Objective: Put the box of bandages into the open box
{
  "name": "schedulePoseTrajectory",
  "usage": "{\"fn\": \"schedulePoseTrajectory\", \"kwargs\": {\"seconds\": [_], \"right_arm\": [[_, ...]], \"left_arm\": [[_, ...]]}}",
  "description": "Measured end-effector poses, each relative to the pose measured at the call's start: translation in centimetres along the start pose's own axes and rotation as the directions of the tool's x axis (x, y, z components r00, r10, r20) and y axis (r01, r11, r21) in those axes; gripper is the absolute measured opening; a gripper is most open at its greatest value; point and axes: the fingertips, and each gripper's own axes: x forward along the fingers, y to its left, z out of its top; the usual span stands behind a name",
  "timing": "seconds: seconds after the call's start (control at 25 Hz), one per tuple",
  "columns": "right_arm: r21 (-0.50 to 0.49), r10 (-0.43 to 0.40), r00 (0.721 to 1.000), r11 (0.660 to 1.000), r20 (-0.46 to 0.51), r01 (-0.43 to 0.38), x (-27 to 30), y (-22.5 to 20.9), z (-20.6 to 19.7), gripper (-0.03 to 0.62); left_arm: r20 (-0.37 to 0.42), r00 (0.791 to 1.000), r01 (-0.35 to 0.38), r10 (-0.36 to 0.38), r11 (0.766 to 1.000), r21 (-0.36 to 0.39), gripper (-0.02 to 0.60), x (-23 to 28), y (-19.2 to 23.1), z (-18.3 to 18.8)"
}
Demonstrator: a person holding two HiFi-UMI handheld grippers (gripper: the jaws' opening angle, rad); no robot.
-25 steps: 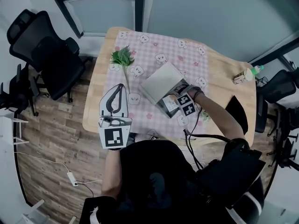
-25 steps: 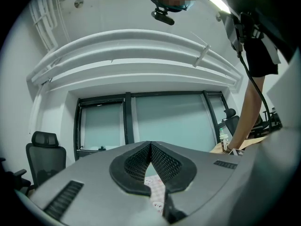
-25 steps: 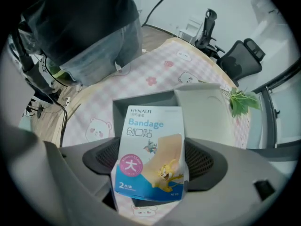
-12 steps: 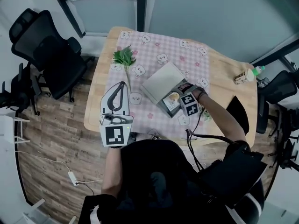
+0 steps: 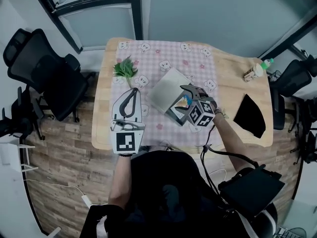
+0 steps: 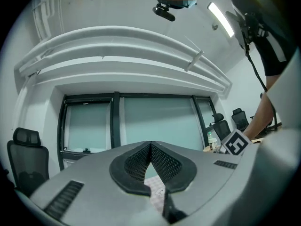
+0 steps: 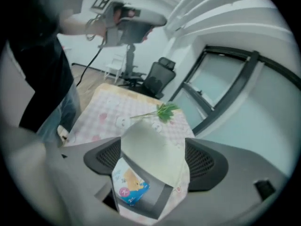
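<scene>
The open box (image 5: 174,114) is grey with a raised white lid (image 5: 167,88) and sits on the pink checked cloth. The box of bandages (image 5: 184,102), blue and orange, lies inside it. My right gripper (image 5: 191,94) hangs above the box, pointing down at it. Its jaws have just been closing a little but stand wide apart with nothing pressed between them. Looking along the right gripper (image 7: 150,160), the lid (image 7: 153,147) and the bandage box (image 7: 130,188) lie below the pads. My left gripper (image 5: 132,91) hovers left of the box, shut and empty, its pads (image 6: 141,161) touching.
A green sprig (image 5: 124,68) lies at the cloth's far left. A small bottle (image 5: 256,71) and a black cloth (image 5: 250,114) are on the wooden table (image 5: 103,130) at the right. Office chairs (image 5: 47,73) stand on the left.
My right gripper has lifted away from the open box and rolled, leaving the bandage box inside. The left gripper has shifted only slightly.
</scene>
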Motion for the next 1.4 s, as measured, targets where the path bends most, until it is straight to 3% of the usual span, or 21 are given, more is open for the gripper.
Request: {"fn": "schedulePoseTrajectory", "kwargs": {"seconds": [0.12, 0.24, 0.28, 0.32, 0.56, 0.6, 0.64, 0.72, 0.84, 0.96, 1.04, 1.2, 1.4], "right_arm": [[0.155, -0.162, 0.984, 0.977, 0.075, 0.149, -2.8, -2.7, 2.8, 0.423], [0.307, -0.323, 0.939, 0.911, 0.117, 0.275, -5.9, -5.0, 4.7, 0.423], [0.369, -0.386, 0.913, 0.874, 0.129, 0.318, -7.2, -5.8, 5.2, 0.406], [0.433, -0.449, 0.883, 0.829, 0.14, 0.353, -8.5, -6.6, 5.6, 0.341], [0.692, -0.699, 0.702, 0.574, 0.137, 0.437, -14.7, -8.8, 6.3, 0.327], [0.721, -0.737, 0.665, 0.527, 0.123, 0.451, -15.6, -8.9, 6.3, 0.28], [0.745, -0.773, 0.626, 0.478, 0.105, 0.465, -16.6, -9.1, 6.2, 0.212], [0.776, -0.828, 0.557, 0.394, 0.068, 0.493, -18.1, -9.1, 6.2, 0.213], [0.779, -0.879, 0.476, 0.303, 0.006, 0.549, -19.6, -9.0, 6.3, 0.207], [0.782, -0.917, 0.394, 0.202, -0.06, 0.59, -21.0, -8.6, 6.2, 0.033], [0.788, -0.924, 0.372, 0.168, -0.083, 0.593, -21.4, -8.4, 6.2, 0.005], [0.802, -0.926, 0.368, 0.155, -0.086, 0.577, -21.0, -8.1, 6.3, 0.003], [0.828, -0.916, 0.385, 0.127, -0.113, 0.547, -20.5, -8.1, 6.0, 0.003]], "left_arm": [[0.007, 0.999, 0.051, -0.051, 0.999, -0.004, 0.003, 1.0, -0.7, 0.1], [0.011, 0.996, 0.089, -0.088, 0.996, -0.026, 0.003, 1.9, -1.2, 0.3], [0.012, 0.995, 0.099, -0.099, 0.995, -0.031, 0.003, 2.1, -1.4, 0.3], [0.016, 0.994, 0.11, -0.109, 0.994, -0.029, 0.003, 2.3, -1.5, 0.3], [0.026, 0.984, 0.178, -0.178, 0.984, -0.023, 0.003, 3.4, -2.6, 0.1], [0.033, 0.982, 0.188, -0.187, 0.982, -0.023, 0.003, 3.5, -2.8, 0.3], [0.038, 0.98, 0.197, -0.196, 0.98, -0.024, 0.003, 3.6, -2.9, 0.5], [0.041, 0.977, 0.212, -0.211, 0.977, -0.032, 0.003, 3.8, -3.2, 0.5], [0.042, 0.973, 0.23, -0.228, 0.973, -0.036, 0.003, 4.0, -3.5, 0.5], [0.048, 0.971, 0.237, -0.235, 0.971, -0.037, 0.003, 3.9, -3.4, 0.6], [0.051, 0.97, 0.238, -0.236, 0.971, -0.038, 0.003, 3.8, -3.3, 0.6], [0.048, 0.971, 0.237, -0.235, 0.971, -0.044, 0.003, 3.7, -2.9, 0.3], [0.048, 0.973, 0.23, -0.227, 0.972, -0.054, 0.003, 3.5, -2.3, 0.1]]}}
